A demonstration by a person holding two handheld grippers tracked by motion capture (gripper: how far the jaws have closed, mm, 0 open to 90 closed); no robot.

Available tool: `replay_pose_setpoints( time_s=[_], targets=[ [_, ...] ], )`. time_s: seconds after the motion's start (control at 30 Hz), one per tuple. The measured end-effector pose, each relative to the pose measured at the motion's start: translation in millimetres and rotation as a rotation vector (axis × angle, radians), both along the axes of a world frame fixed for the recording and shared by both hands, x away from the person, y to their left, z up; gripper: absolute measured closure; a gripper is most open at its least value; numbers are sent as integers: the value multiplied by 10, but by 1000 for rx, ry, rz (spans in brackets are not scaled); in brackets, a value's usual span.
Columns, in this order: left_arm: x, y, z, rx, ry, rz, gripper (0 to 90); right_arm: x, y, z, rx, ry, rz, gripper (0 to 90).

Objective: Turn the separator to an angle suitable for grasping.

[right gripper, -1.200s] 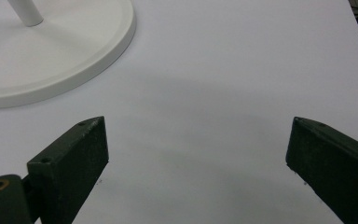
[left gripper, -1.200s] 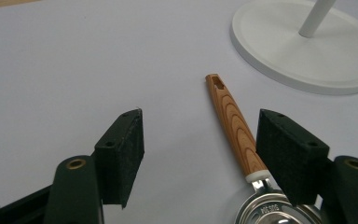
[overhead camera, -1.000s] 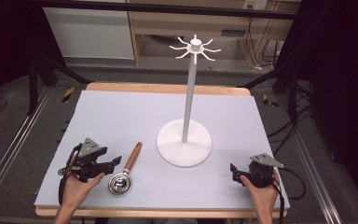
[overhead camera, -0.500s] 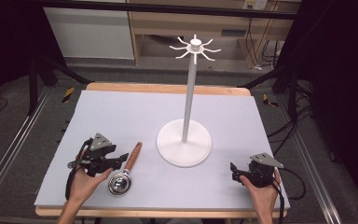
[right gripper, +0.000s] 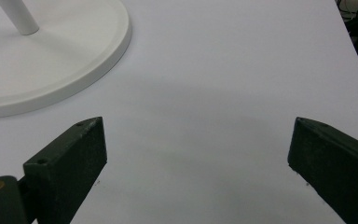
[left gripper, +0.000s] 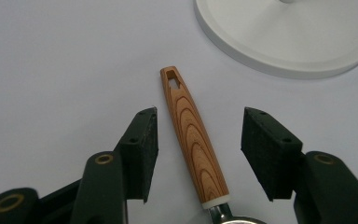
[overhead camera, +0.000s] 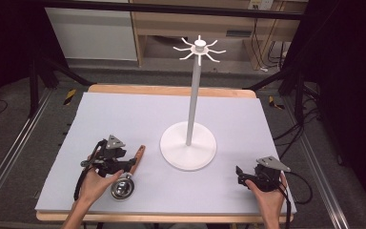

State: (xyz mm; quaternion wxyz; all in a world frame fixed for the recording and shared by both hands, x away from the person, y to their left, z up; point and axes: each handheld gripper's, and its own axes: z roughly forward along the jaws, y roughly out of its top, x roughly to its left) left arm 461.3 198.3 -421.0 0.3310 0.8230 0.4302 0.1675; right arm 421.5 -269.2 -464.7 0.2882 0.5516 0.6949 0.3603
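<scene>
A ladle with a wooden handle (left gripper: 193, 140) and a steel bowl (overhead camera: 122, 188) lies on the white mat (overhead camera: 124, 119) at the front left. My left gripper (left gripper: 198, 149) straddles the handle; its jaws are closing, and the pads stand clear of the wood on both sides. In the high view the left gripper (overhead camera: 126, 164) sits at the handle's lower half. A white stand (overhead camera: 189, 143) with a tall pole and hooks at the top (overhead camera: 199, 47) rises mid-table. My right gripper (right gripper: 198, 154) rests open at the front right, nothing between its jaws.
The stand's round base (left gripper: 284, 37) lies just beyond the handle's tip, which has a hanging hole (left gripper: 172, 79). In the right gripper view the base (right gripper: 51, 60) is up left. The mat's right edge (overhead camera: 271, 143) is near the right hand (overhead camera: 267, 195).
My left gripper has slid to the right over the ladle's handle, and its jaws have narrowed around it. The right gripper has stayed put.
</scene>
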Motion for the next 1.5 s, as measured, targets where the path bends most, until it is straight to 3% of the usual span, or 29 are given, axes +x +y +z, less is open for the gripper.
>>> replay_pose_setpoints(
  time_s=[0.7,0.9,1.33,1.5],
  targets=[
    [126,-120,-355,54,129,16,576,13,2,-26,11,25,9,55],
    [137,-117,-365,53,138,18,611,16,-3,-25,19,24,8,57],
    [178,-176,-380,86,178,23,598,17,-5,-26,23,26,13,61],
    [190,-142,-376,85,181,29,687,14,-19,-22,28,26,12,65]
  ],
)
